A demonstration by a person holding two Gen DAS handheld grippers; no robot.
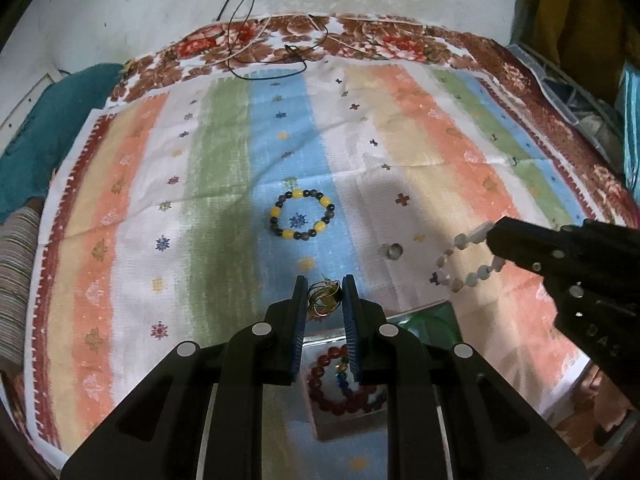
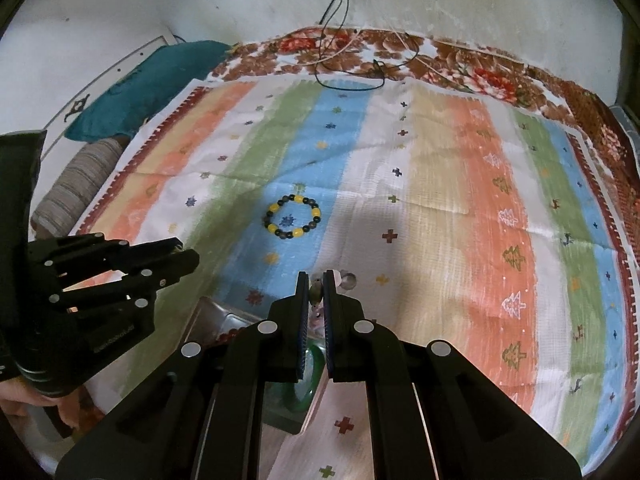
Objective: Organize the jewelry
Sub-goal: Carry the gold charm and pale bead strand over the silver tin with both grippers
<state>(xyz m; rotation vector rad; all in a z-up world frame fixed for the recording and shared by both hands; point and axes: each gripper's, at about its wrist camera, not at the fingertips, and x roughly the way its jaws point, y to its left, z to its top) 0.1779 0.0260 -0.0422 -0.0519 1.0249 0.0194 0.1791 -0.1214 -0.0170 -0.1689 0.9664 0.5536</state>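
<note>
Near the yellow-and-dark bead bracelet [image 1: 301,216] on the striped cloth [image 1: 420,152], the left claw [image 1: 325,300] pinches gold rings [image 1: 325,300] while the right claw [image 2: 316,292] pinches a pale bead bracelet [image 1: 460,268].

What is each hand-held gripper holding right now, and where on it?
The left hand-held gripper pinches a bundle of gold rings across its sides. The right hand-held gripper is shut on one bead of a pale bead bracelet, which dangles below.
</note>
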